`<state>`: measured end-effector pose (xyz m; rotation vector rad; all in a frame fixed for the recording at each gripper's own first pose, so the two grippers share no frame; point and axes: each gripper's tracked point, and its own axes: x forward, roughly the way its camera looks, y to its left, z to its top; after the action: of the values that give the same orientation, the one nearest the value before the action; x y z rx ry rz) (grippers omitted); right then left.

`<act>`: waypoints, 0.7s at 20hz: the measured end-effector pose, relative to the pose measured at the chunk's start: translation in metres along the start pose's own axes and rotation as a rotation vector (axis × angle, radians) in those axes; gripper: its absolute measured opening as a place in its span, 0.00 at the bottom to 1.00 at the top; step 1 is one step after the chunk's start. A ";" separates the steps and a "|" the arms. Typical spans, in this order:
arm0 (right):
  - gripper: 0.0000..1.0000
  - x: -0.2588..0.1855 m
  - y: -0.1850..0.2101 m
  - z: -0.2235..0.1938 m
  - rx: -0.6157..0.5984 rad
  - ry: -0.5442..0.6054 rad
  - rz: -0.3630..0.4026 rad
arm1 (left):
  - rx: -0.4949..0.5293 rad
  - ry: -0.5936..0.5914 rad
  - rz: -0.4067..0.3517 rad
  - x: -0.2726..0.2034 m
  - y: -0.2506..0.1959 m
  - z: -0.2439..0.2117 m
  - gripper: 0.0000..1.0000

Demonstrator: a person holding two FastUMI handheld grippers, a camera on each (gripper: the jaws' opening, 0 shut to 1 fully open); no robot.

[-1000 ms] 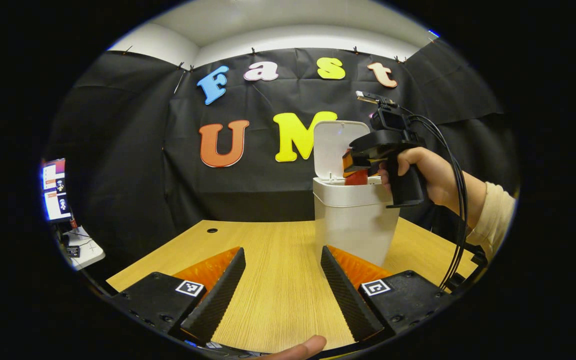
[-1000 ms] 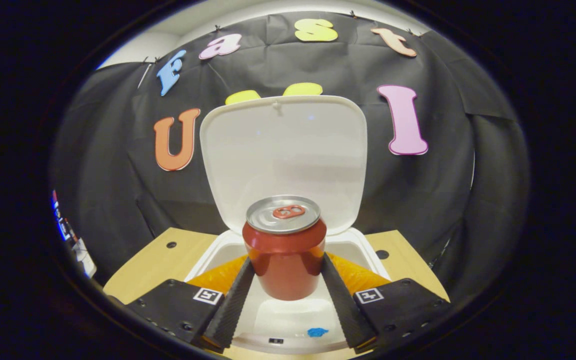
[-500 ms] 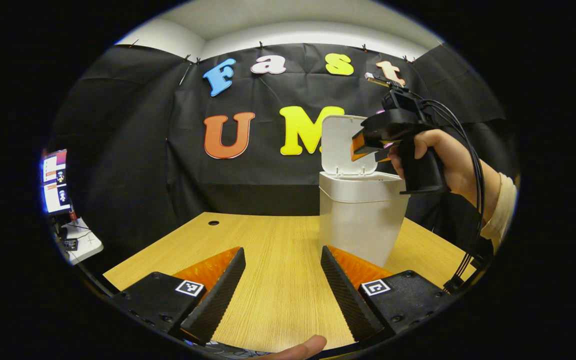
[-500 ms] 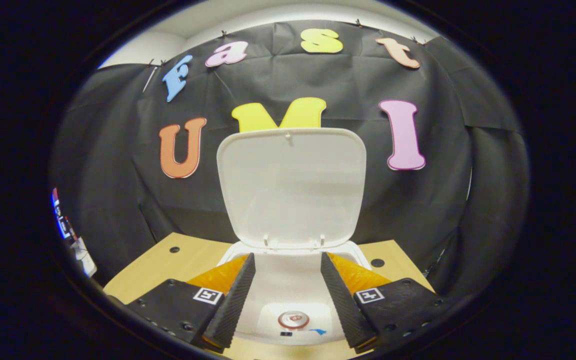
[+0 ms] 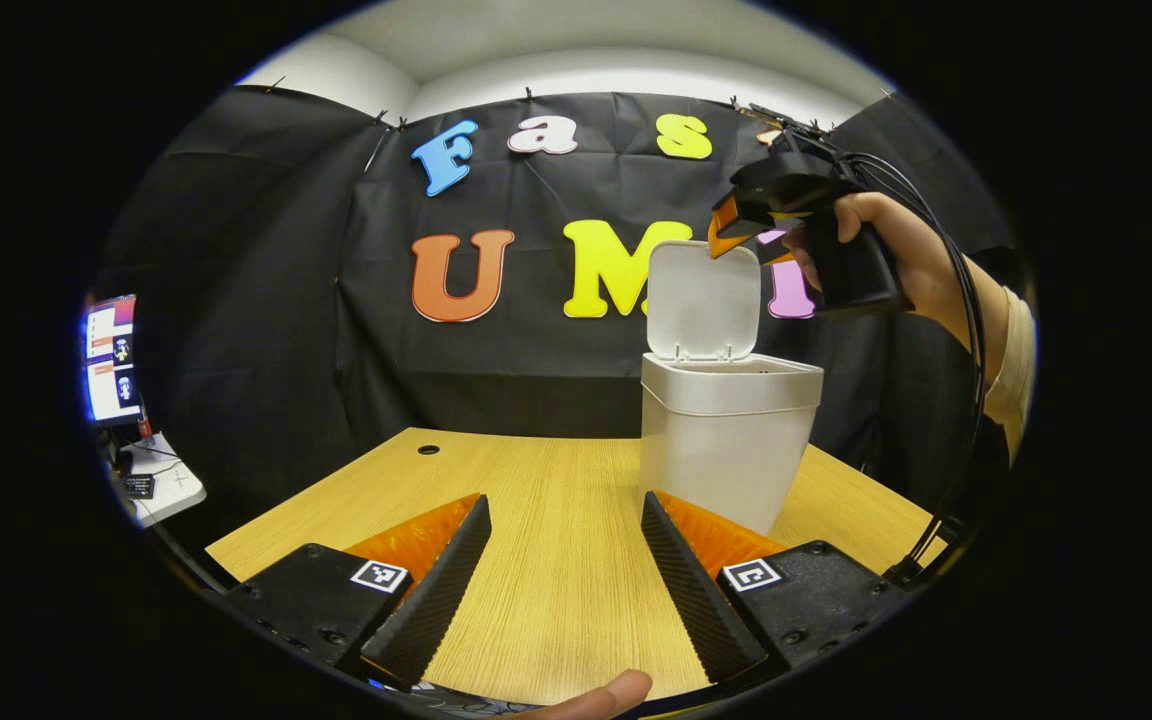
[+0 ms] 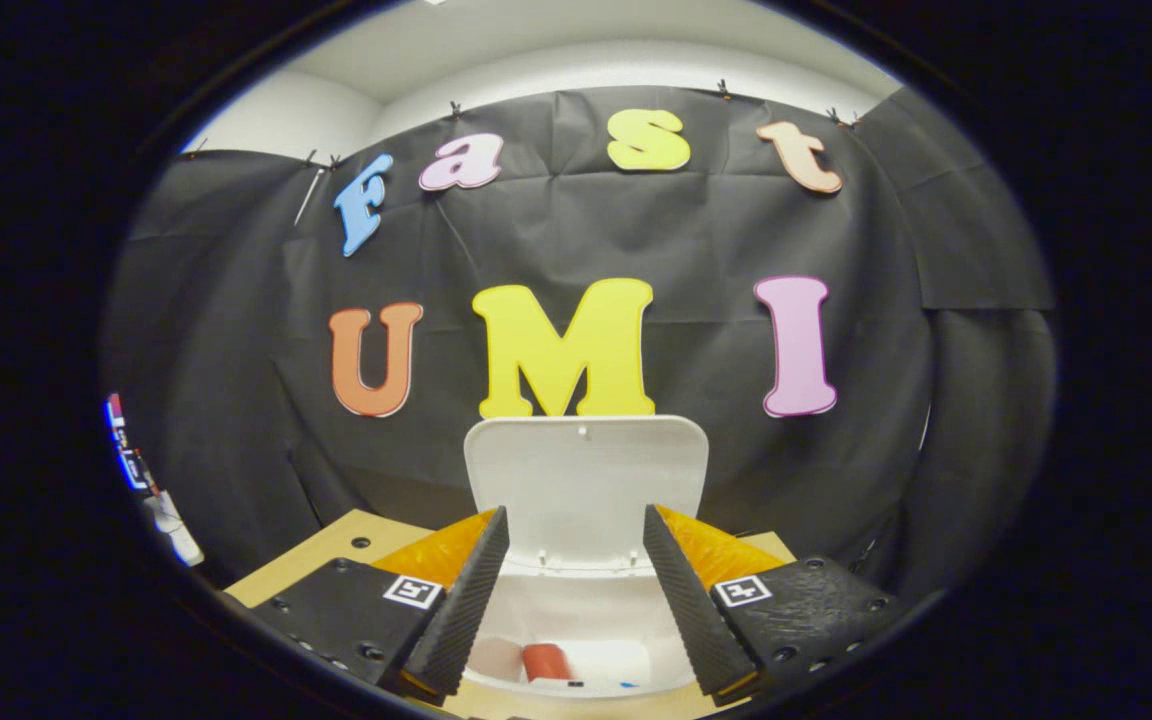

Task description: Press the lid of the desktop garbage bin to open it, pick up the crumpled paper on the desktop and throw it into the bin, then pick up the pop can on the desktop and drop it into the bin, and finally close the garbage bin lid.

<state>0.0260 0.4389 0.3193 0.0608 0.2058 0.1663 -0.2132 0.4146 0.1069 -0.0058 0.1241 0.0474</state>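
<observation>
Can (image 6: 545,661) lies inside the bin (image 5: 726,450), lid (image 5: 703,300) upright. Right hand-held gripper (image 6: 573,590) hangs spread and empty above it; left hand-held gripper (image 5: 564,580) idles spread over the counter (image 5: 556,500). Light, stiff lid should tip shut from its top edge.

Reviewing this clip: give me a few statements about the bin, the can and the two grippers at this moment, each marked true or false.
1. The bin has its lid standing open. True.
2. The pop can is clamped in the right gripper. False: it lies inside the bin, and the fingers are apart with nothing between them.
3. The left gripper is open above the wooden desktop. True.
4. The right gripper hangs below the bin's rim. False: the left gripper view shows it up beside the top edge of the raised lid.
</observation>
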 end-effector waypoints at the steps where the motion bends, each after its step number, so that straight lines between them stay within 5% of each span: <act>1: 0.84 0.002 -0.001 0.008 0.015 -0.002 -0.006 | 0.004 -0.005 0.006 -0.001 0.004 0.001 0.98; 10: 0.93 0.052 0.012 0.067 -0.014 -0.093 -0.026 | -0.024 -0.033 0.019 -0.009 0.032 0.012 0.98; 14: 0.93 0.073 0.016 0.060 0.021 -0.076 -0.045 | -0.021 -0.038 0.005 -0.010 0.032 0.013 0.98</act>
<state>0.1068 0.4646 0.3648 0.0836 0.1328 0.1164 -0.2228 0.4466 0.1205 -0.0257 0.0853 0.0542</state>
